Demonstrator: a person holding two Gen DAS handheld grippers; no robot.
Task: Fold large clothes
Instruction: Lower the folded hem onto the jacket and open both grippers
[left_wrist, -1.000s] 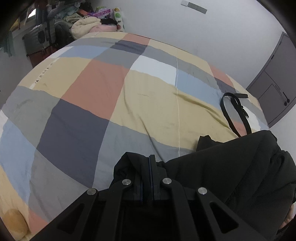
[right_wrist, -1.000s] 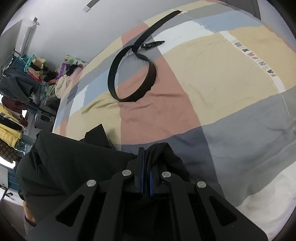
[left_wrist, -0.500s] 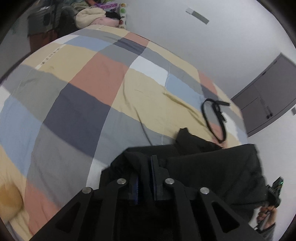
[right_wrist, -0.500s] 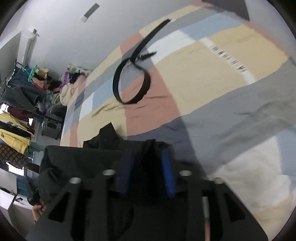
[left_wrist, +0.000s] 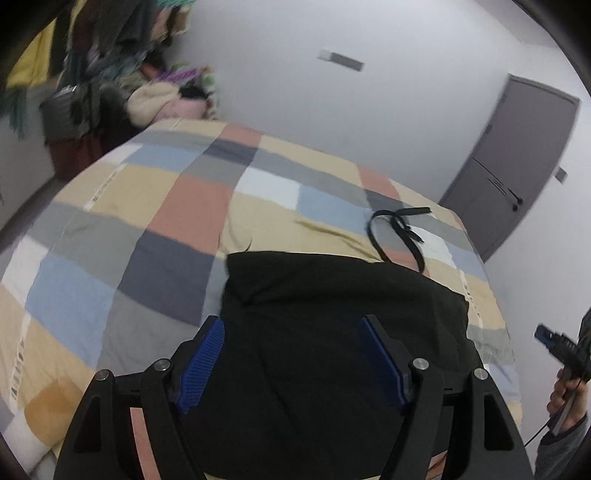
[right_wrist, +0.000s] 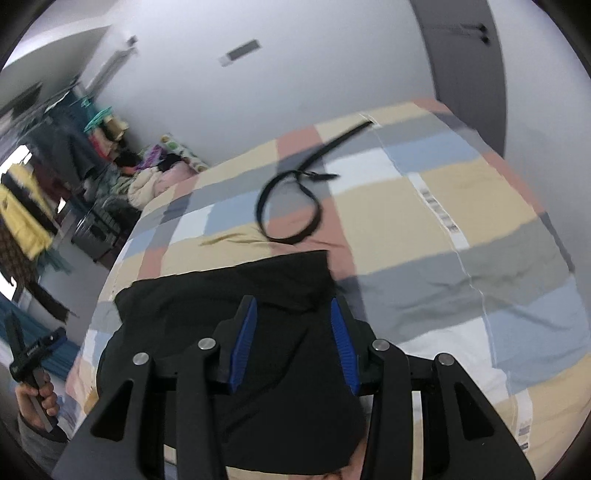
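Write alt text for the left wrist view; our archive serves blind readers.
The left gripper, blue-padded fingers spread open, hovers over a folded black garment on a patchwork bedspread. A black belt lies beyond, near a grey door.

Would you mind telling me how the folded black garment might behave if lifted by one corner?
The folded black garment would probably sag and unfold, since its edges drape softly. Its thick layers suggest moderate weight. It likely won't slide much on the patchwork bedcover.

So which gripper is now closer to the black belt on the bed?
Right. The right gripper is over the black garment at its belt-side edge; the left gripper is farther from the belt.
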